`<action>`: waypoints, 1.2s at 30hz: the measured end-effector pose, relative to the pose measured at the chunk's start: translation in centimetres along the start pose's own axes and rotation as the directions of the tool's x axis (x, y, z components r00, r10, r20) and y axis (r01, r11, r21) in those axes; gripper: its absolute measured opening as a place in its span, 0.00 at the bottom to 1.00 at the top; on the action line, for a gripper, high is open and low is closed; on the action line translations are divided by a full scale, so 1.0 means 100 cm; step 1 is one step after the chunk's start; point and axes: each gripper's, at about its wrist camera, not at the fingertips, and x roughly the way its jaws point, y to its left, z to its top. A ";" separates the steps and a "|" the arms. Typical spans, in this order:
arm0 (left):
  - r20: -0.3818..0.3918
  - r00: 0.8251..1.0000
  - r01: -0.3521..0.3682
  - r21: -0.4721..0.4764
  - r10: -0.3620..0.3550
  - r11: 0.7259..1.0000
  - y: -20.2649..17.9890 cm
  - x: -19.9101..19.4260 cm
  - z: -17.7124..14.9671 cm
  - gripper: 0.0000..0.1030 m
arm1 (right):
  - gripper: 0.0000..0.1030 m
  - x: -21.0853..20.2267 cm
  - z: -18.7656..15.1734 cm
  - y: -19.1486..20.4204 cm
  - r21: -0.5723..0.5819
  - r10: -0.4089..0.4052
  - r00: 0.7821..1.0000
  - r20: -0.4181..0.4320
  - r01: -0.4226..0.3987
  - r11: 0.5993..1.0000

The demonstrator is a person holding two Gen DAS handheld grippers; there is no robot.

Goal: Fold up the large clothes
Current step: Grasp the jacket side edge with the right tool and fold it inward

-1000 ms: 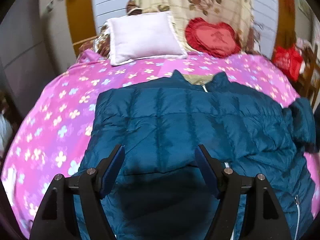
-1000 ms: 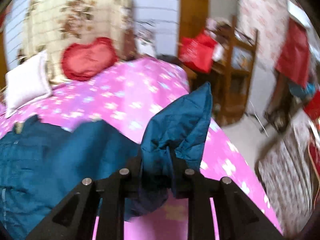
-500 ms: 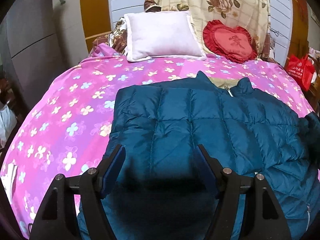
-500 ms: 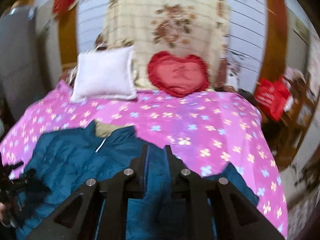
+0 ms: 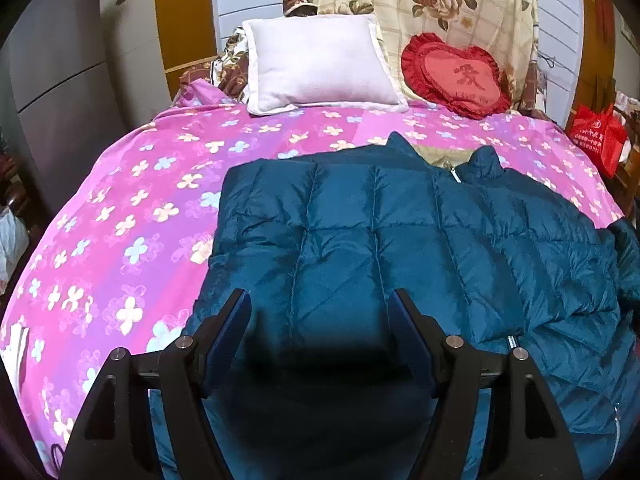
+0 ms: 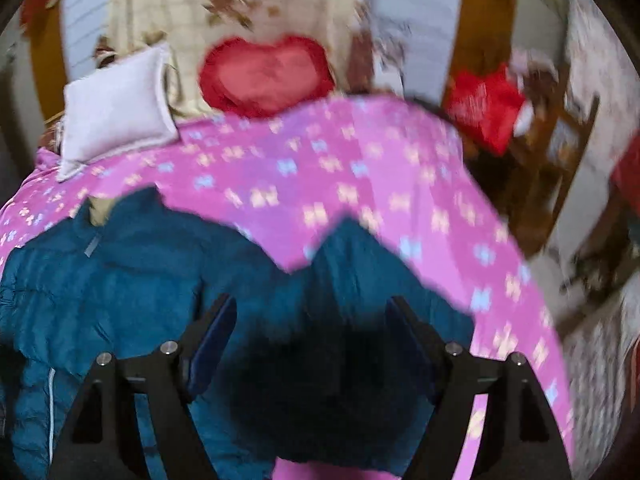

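A large teal quilted puffer jacket (image 5: pixel 400 248) lies front-up on the pink flowered bed cover (image 5: pixel 132 208), collar toward the pillows, its left side folded in over the body. My left gripper (image 5: pixel 320 320) is open and empty just above the jacket's lower left part. In the blurred right wrist view the jacket (image 6: pixel 132 280) shows with its right sleeve (image 6: pixel 360 280) lying on the cover by the jacket's right edge. My right gripper (image 6: pixel 312 328) is open and empty over that sleeve.
A white pillow (image 5: pixel 320 64) and a red heart cushion (image 5: pixel 456 76) lean at the head of the bed. A red bag (image 5: pixel 598 140) and a wooden chair (image 6: pixel 560 152) stand off the bed's right side. A grey cabinet (image 5: pixel 60 80) stands on the left.
My right gripper, shut on the sleeve a second ago, has opened and let it drop by the jacket's right side. The left gripper stays open and has drawn back slightly.
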 end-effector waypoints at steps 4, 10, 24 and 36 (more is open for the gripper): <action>-0.002 1.000 -0.003 0.008 0.003 1.000 -0.001 0.001 -0.001 0.48 | 0.23 0.024 -0.019 -0.021 0.094 0.029 0.998 -0.058 -0.023 0.995; 0.033 0.999 -0.007 -0.025 0.008 1.000 0.011 -0.010 0.006 0.48 | 0.15 -0.046 0.011 -0.006 0.072 0.153 0.982 0.110 -0.162 0.984; 0.085 0.995 -0.045 -0.098 0.053 0.994 0.046 -0.021 0.016 0.48 | 0.14 -0.062 0.056 0.209 -0.132 0.490 0.870 0.044 -0.481 0.867; 0.069 0.997 -0.008 -0.260 0.027 0.966 0.092 -0.006 0.019 0.48 | 0.15 0.024 -0.004 0.378 -0.171 0.567 0.789 -0.238 -0.608 0.775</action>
